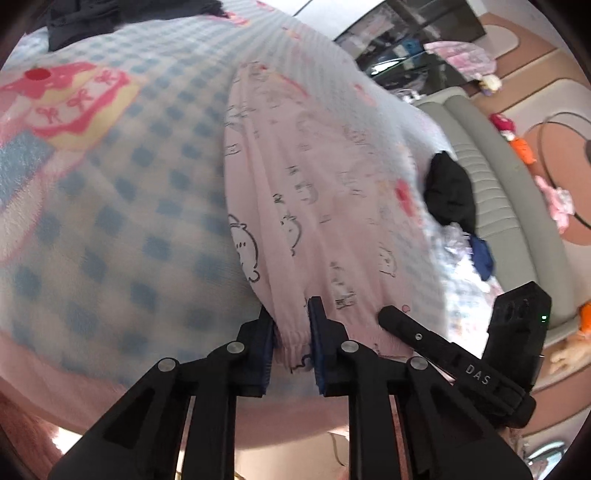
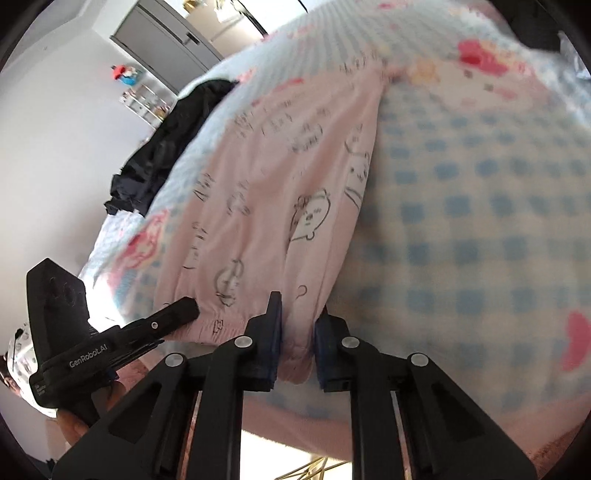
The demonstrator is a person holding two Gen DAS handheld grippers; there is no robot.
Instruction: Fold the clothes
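Note:
Pale pink pyjama trousers [image 1: 314, 192] with black cartoon outlines lie stretched along the bed, also seen in the right wrist view [image 2: 266, 192]. My left gripper [image 1: 291, 328] is shut on the elastic waistband at its near left corner. My right gripper [image 2: 297, 325] is shut on the waistband's other corner, with a fold of pink cloth bunched between its blue pads [image 2: 275, 332]. Each gripper shows in the other's view: the right one [image 1: 399, 321] beside the waistband, the left one [image 2: 177, 310] likewise.
A blue-and-white checked blanket [image 1: 129, 221] with pink cartoon prints covers the bed. Dark garments lie at the far end [image 1: 110, 18] and on one side [image 2: 166, 140]; a black piece [image 1: 450, 192] sits near the edge. A grey padded headboard [image 1: 498, 177], soft toys and shelves stand beyond.

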